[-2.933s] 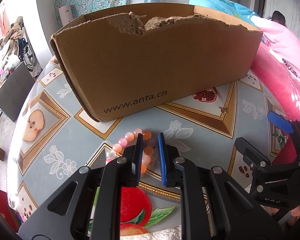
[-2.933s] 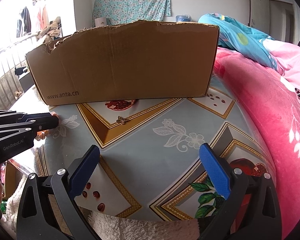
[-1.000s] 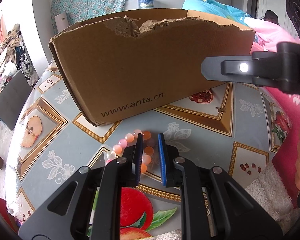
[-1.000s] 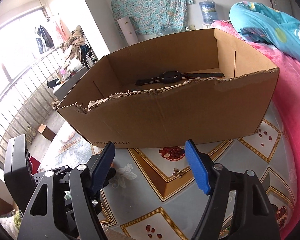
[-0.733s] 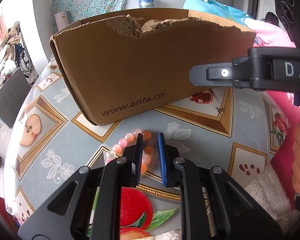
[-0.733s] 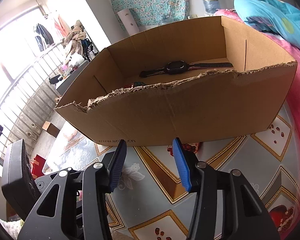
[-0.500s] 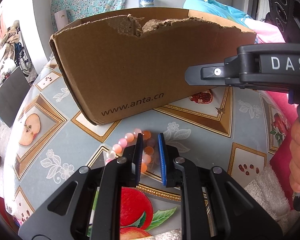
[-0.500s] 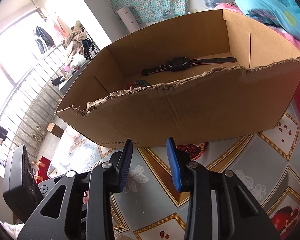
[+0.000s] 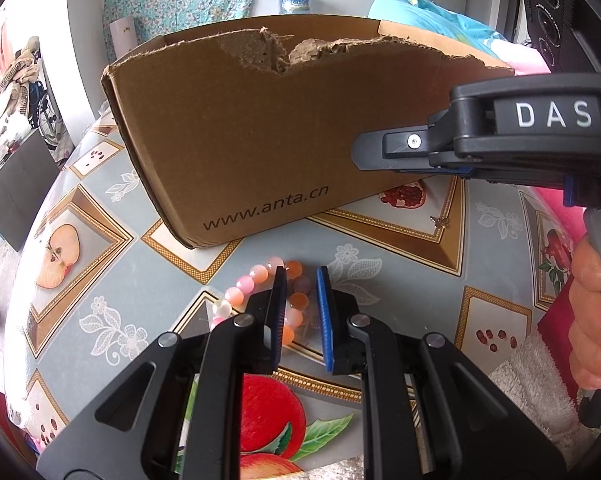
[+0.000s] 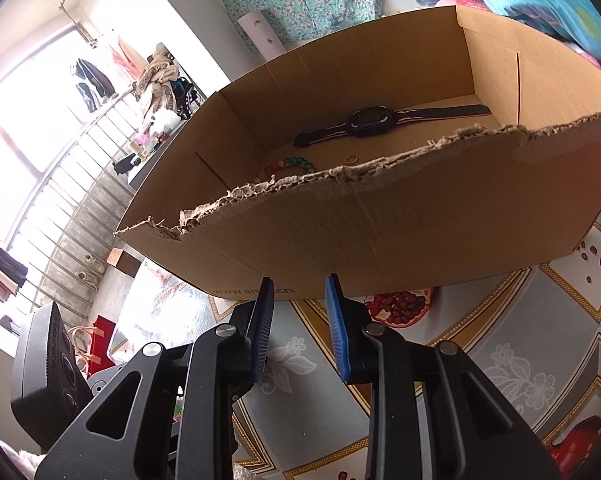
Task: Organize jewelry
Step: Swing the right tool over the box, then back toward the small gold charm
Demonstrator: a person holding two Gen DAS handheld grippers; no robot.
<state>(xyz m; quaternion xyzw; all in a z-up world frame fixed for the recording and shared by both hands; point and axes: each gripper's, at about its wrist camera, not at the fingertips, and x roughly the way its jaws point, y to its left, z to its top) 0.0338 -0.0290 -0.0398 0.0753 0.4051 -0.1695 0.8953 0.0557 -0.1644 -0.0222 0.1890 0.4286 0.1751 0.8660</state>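
A bracelet of pink and orange beads lies on the fruit-patterned tablecloth in front of a torn cardboard box. My left gripper rests low over the bracelet, its blue pads shut on a stretch of the beads. My right gripper hangs above the table before the box's front wall. Its jaws are closing with nothing between them. Side on, the right gripper crosses the left wrist view. Inside the box lie a black watch, a teal and red bead bracelet and a gold ring.
A small gold trinket lies on the cloth right of the box. A person's hand grips the right tool's handle. A white towel and pink bedding sit at the right table edge. The left tool's body stands at lower left.
My right gripper has risen, tilted toward the box so its inside shows, and its jaws have narrowed a lot. The left gripper and the bead bracelet have not moved.
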